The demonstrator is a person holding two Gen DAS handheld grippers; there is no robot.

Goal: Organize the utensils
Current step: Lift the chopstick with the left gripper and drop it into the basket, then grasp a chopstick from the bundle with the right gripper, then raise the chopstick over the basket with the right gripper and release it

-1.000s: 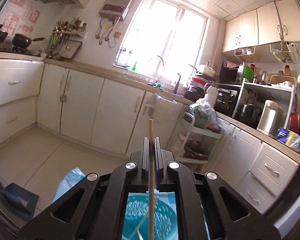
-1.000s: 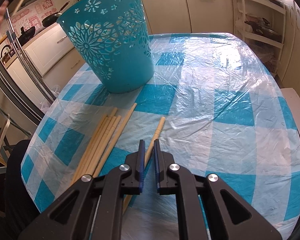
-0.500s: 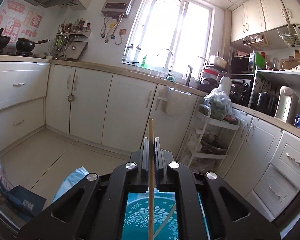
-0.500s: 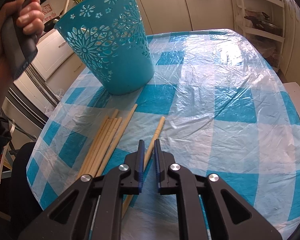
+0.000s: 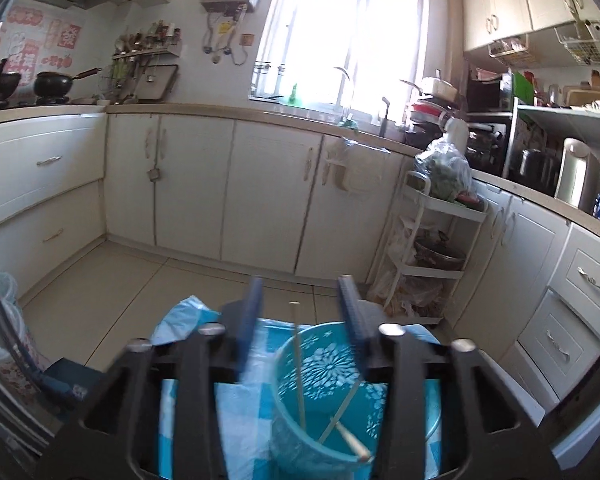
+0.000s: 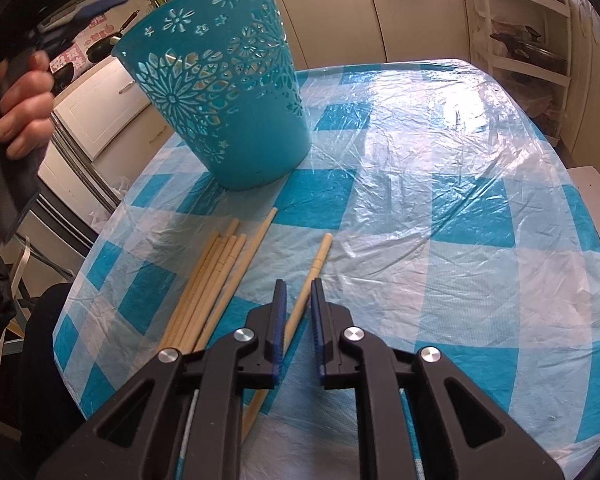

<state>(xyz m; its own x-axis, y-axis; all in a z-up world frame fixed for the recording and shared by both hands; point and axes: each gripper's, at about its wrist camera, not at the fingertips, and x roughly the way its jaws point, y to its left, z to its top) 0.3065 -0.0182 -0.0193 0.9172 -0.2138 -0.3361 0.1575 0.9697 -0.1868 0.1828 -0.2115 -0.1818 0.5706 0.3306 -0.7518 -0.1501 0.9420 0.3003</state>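
Left wrist view: left tool (image 5: 300, 300) now open, its chopstick (image 5: 299, 364) dropped into basket (image 5: 400, 432). Right tool (image 6: 299, 292) slightly open, straddling next chopstick (image 6: 318, 264) on table (image 6: 460, 240), not yet clamped.

The right gripper (image 6: 299, 300), black with blue-padded fingers, hangs low over a table covered by a blue-and-white checked plastic tablecloth (image 6: 440, 208). Its jaws stand slightly apart, astride a single pale wooden chopstick (image 6: 314, 270) that lies by itself on the cloth. Just to the left lies a bundle of similar wooden chopsticks (image 6: 212, 284). Beyond them stands a teal plastic basket with cut-out flower patterns (image 6: 220, 92). At the upper left, a hand (image 6: 22, 112) grips the left gripper's handle.
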